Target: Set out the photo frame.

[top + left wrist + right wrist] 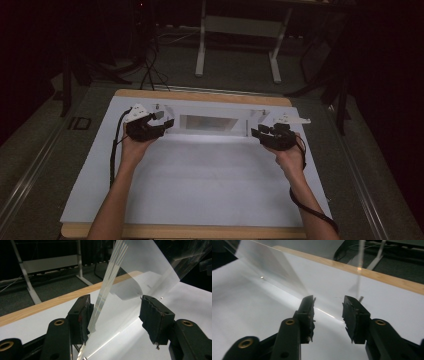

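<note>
Two bare forearms reach from the near edge, spread wide, each hand level just above the white table [200,185]. At far left, the left gripper [161,121] has its jaws apart around the left end panel of the clear acrylic frame [210,122], one pad just beside it. At far right, the right gripper [261,133] has its jaws apart, holding nothing, near the frame's right end
</note>
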The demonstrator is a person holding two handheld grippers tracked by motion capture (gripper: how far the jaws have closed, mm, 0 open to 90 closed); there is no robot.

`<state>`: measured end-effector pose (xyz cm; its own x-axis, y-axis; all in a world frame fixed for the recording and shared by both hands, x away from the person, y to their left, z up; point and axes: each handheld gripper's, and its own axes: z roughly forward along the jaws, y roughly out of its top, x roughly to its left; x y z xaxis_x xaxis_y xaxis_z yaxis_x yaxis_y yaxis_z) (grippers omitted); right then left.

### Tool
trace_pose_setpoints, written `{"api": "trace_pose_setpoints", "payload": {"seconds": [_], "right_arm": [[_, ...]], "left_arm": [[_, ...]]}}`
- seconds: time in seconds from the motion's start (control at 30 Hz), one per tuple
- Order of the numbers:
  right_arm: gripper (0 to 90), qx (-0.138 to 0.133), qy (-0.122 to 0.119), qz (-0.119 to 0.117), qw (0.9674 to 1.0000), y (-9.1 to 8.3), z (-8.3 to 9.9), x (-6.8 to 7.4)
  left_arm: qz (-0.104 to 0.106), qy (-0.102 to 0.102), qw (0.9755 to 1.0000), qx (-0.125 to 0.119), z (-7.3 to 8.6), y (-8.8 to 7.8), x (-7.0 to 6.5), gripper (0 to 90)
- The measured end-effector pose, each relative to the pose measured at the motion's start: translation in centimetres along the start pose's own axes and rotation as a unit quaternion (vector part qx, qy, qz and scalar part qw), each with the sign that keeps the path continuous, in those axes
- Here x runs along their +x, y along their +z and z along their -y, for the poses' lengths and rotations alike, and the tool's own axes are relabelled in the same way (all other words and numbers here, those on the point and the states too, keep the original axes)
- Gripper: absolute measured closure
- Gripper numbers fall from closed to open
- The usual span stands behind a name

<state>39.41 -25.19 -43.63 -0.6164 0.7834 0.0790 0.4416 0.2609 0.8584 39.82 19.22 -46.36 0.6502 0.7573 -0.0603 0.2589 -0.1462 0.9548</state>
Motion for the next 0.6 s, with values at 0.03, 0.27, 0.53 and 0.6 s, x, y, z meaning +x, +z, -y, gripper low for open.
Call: {"api": "trace_pose_setpoints", "payload": {"seconds": [0.03,0.27,0.53,0.6], "right_arm": [[60.0,0.0,0.0,0.0,1.0,0.0,0.0,0.0],[53.0,-0.004,-0.002,0.033,0.9994,0.1,0.3,-1.1],[45.6,-0.019,-0.009,0.033,0.9993,1.3,-0.2,-1.9],[45.1,-0.017,-0.019,0.021,0.9995,2.4,-0.2,-2.0]], "left_arm": [[0.0,0.0,1.0,0.0,0.0,0.0,0.0,42.9],[0.0,-0.006,1.0,-0.002,-0.1,0.2,0.2,42.7],[0.003,-0.01,0.9999,-0.005,-0.1,0.3,0.4,42.4],[0.002,-0.012,0.9999,-0.007,0.0,0.4,0.5,42.4]]}}
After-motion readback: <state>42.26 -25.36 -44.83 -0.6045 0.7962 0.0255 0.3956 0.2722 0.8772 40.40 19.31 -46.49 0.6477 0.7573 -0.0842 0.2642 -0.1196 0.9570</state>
